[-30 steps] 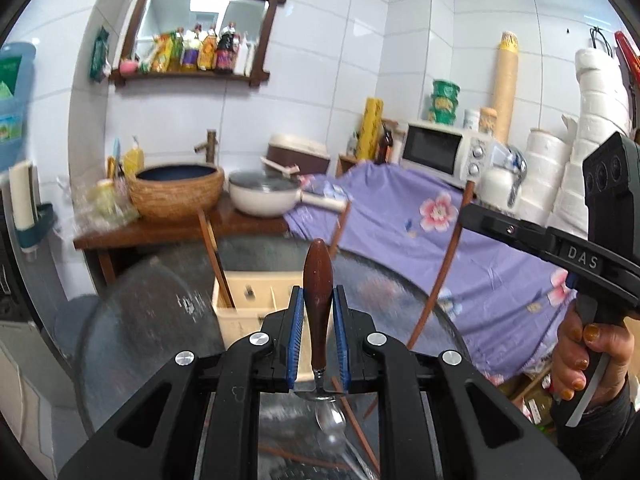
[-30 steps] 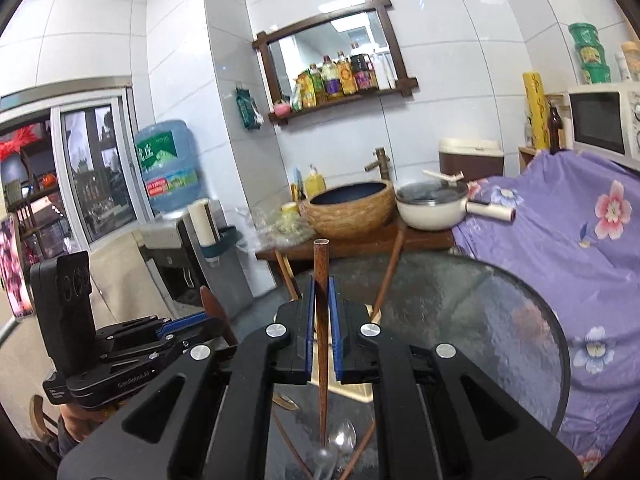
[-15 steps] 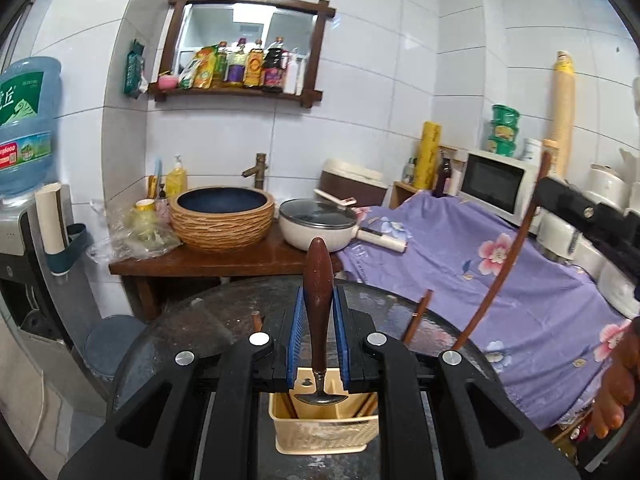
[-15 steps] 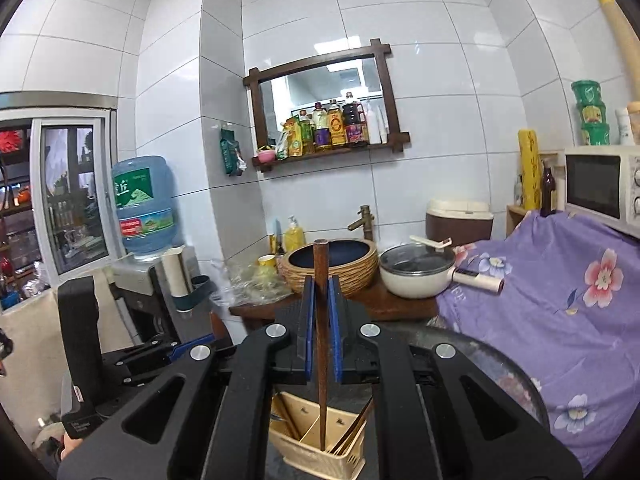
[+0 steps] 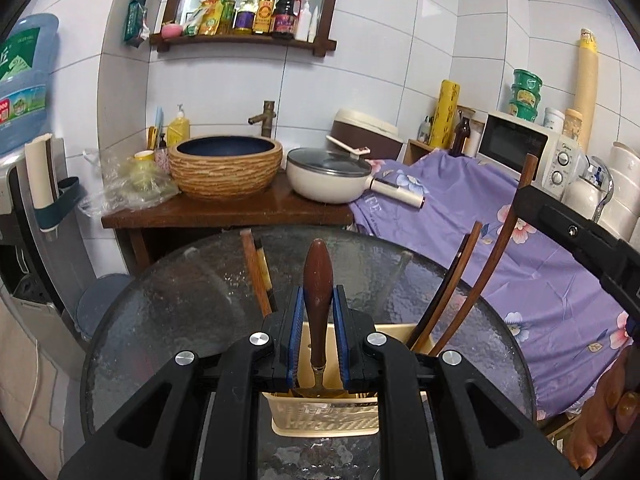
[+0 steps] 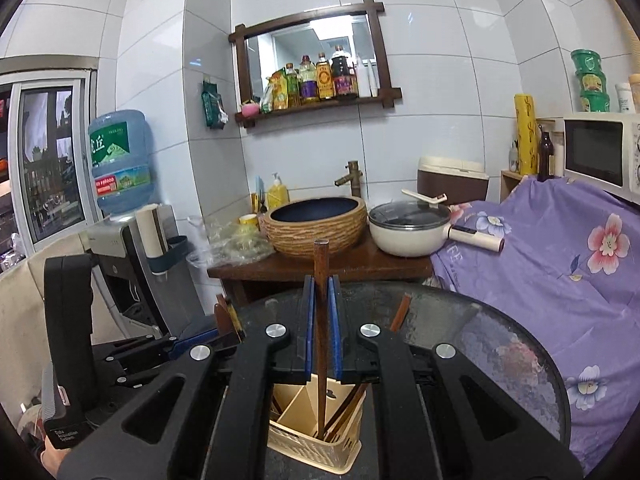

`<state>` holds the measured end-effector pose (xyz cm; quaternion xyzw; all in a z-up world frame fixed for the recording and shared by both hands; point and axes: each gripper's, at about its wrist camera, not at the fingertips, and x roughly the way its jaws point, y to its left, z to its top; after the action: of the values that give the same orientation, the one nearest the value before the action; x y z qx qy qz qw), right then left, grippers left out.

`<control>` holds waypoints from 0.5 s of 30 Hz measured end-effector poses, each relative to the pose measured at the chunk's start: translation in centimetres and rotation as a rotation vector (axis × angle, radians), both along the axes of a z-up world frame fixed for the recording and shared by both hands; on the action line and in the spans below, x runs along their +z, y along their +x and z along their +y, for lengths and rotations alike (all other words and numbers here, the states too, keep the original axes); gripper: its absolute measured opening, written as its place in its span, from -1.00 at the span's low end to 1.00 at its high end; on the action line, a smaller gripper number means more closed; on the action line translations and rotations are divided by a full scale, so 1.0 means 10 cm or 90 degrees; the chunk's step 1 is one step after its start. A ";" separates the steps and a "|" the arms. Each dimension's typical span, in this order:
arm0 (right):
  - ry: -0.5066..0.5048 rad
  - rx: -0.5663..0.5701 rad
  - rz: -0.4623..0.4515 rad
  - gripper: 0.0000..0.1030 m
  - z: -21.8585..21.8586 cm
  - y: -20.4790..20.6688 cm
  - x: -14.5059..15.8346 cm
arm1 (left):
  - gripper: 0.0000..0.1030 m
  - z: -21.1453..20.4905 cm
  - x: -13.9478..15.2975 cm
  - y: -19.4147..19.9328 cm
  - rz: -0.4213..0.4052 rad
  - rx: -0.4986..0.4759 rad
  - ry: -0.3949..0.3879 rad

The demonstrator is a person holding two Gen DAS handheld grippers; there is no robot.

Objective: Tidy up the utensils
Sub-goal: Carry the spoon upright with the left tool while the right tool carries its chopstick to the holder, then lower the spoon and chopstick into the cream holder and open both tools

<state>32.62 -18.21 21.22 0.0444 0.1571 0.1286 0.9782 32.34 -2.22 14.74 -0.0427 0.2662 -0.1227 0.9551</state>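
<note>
Your left hand-held gripper (image 5: pixel 318 338) is clenched on the brown wooden handle of a spoon (image 5: pixel 317 292), handle up, its metal neck dipping at the rim of the cream utensil basket (image 5: pixel 324 416) on the round glass table (image 5: pixel 180 312). Your right hand-held gripper (image 6: pixel 321 328) is clamped on a dark wooden chopstick (image 6: pixel 321 264), held upright with its lower end inside a compartment of that basket (image 6: pixel 296 408), beside other chopsticks (image 6: pixel 346 404) leaning there. Your left hand-held gripper shows at the left of the right wrist view.
</note>
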 end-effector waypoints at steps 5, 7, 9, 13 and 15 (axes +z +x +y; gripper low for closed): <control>-0.001 -0.001 0.026 -0.85 -0.01 0.05 -0.18 | -0.72 -0.02 -0.18 0.05 0.024 0.001 0.006; -0.002 0.001 0.036 -0.85 -0.01 0.08 -0.24 | -0.72 -0.04 -0.24 0.07 0.033 -0.001 0.011; -0.002 0.002 0.046 -0.85 -0.01 0.10 -0.29 | -0.72 -0.06 -0.30 0.08 0.040 -0.002 0.014; -0.004 0.000 0.059 -0.85 -0.02 0.14 -0.39 | -0.72 -0.08 -0.40 0.11 0.054 -0.002 0.018; -0.002 0.003 0.067 -0.85 -0.02 0.15 -0.43 | -0.72 -0.10 -0.44 0.11 0.059 -0.006 0.023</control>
<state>34.08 -18.38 16.93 0.0491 0.2089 0.1280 0.9683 33.47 -3.23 10.35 -0.0297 0.3128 -0.1199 0.9417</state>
